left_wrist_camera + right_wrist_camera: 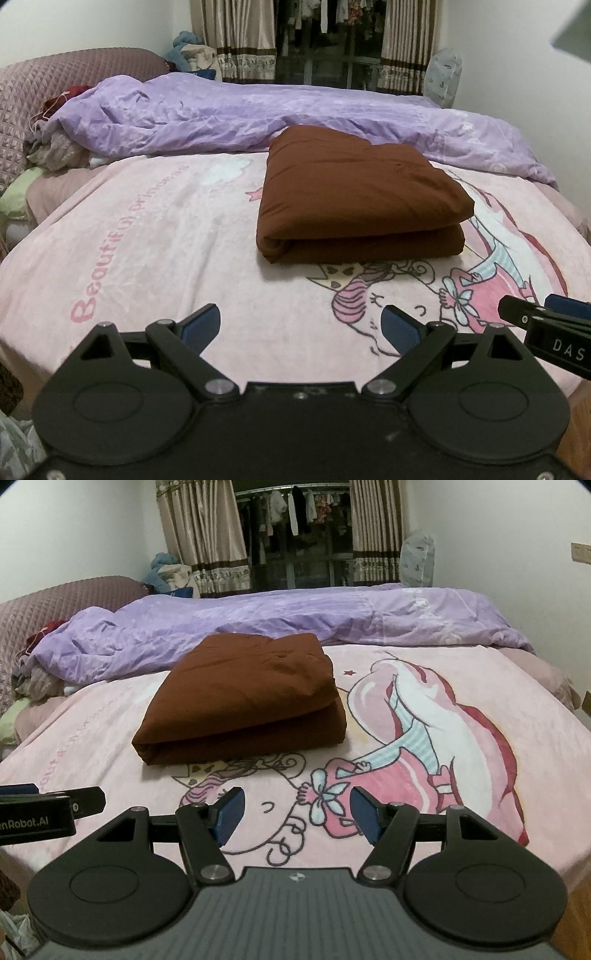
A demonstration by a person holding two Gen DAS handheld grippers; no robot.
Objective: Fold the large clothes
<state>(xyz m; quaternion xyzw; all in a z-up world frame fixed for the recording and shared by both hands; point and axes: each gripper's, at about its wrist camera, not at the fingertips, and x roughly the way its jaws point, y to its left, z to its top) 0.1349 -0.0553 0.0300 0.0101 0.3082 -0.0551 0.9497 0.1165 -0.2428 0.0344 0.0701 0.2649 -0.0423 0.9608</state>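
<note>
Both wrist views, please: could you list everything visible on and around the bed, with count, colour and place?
folded garment: one, brown, middle of blanket
blanket: one, pink with cartoon print, covering the bed
duvet: one, purple, crumpled behind the garment
headboard: one, mauve quilted, far left
curtains: two, beige, back wall, either side of hanging clothes
left gripper: one, black with blue pads, open, empty
right gripper: one, same colours, open, empty

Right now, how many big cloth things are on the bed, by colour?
Brown: 1, the folded brown garment
Purple: 1, the rumpled purple duvet
Pink: 1, the pink cartoon blanket under them
Total: 3
The small clothes heap by the headboard is too jumbled to count.
</note>
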